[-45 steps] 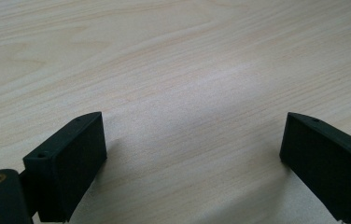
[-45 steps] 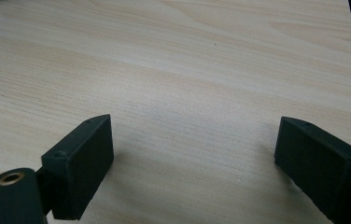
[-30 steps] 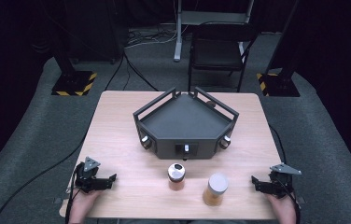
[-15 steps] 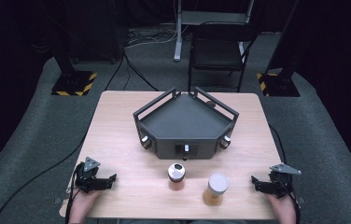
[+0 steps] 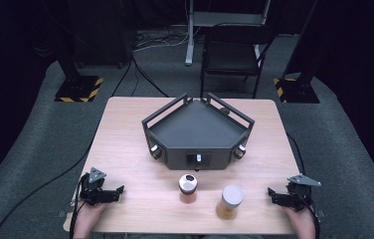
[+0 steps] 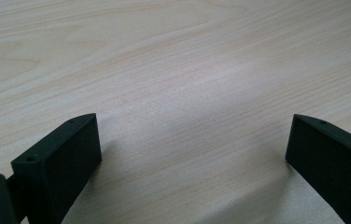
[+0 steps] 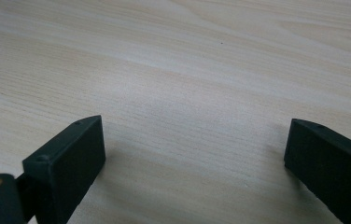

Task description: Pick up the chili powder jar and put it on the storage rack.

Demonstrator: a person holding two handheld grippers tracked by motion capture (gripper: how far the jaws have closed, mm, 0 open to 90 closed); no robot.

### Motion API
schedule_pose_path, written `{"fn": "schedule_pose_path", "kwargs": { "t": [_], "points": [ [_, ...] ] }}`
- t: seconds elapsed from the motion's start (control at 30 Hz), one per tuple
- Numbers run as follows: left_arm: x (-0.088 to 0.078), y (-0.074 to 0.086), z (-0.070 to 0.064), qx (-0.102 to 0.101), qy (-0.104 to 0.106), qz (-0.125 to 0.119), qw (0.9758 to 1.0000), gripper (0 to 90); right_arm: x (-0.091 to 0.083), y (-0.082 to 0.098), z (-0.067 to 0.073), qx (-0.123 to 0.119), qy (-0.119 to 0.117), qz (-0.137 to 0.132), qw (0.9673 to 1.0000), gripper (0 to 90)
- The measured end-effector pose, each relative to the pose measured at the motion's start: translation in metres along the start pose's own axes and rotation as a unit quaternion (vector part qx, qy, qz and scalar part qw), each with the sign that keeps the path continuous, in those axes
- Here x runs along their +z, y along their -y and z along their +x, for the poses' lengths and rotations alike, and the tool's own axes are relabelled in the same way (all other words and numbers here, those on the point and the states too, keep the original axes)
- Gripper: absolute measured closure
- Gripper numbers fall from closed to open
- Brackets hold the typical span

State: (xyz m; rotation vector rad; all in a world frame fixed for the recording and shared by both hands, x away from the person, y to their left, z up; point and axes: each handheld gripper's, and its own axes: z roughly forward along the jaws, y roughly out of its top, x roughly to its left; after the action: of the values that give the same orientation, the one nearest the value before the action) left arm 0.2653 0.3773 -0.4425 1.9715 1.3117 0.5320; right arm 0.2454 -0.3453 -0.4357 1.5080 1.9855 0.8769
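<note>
Wooden worktop (image 5: pixel 135 149) carries two jars between wide-open, empty grippers: small jar (image 5: pixel 188 187) nearer left gripper (image 5: pixel 106 195), taller jar (image 5: pixel 230 201) nearer right gripper (image 5: pixel 280 198).

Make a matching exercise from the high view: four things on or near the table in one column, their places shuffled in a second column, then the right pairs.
Things:
1. black tray
2. white-lidded jar
3. left gripper
4. black chair

Places:
A. on the floor beyond the table's far edge
B. near the table's front left corner
C. middle of the table
D. front of the table, right of the other jar

Pairs: 1-C, 2-D, 3-B, 4-A
</note>
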Motion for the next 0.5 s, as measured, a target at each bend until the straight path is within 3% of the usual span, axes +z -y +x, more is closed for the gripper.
{"fn": "schedule_pose_path", "kwargs": {
  "t": [0.23, 0.5],
  "points": [
    [-0.0026, 0.0012, 0.0011, -0.003, 0.012, -0.013, 0.9998, 3.5, 0.0, 0.0, 0.0, 0.0, 0.0, 0.0, 1.0, 4.3],
    [-0.0094, -0.0006, -0.0076, 0.019, 0.018, -0.036, 0.999, 3.8, 0.0, 0.0, 0.0, 0.0, 0.0, 0.0, 1.0, 4.2]
  ]
}}
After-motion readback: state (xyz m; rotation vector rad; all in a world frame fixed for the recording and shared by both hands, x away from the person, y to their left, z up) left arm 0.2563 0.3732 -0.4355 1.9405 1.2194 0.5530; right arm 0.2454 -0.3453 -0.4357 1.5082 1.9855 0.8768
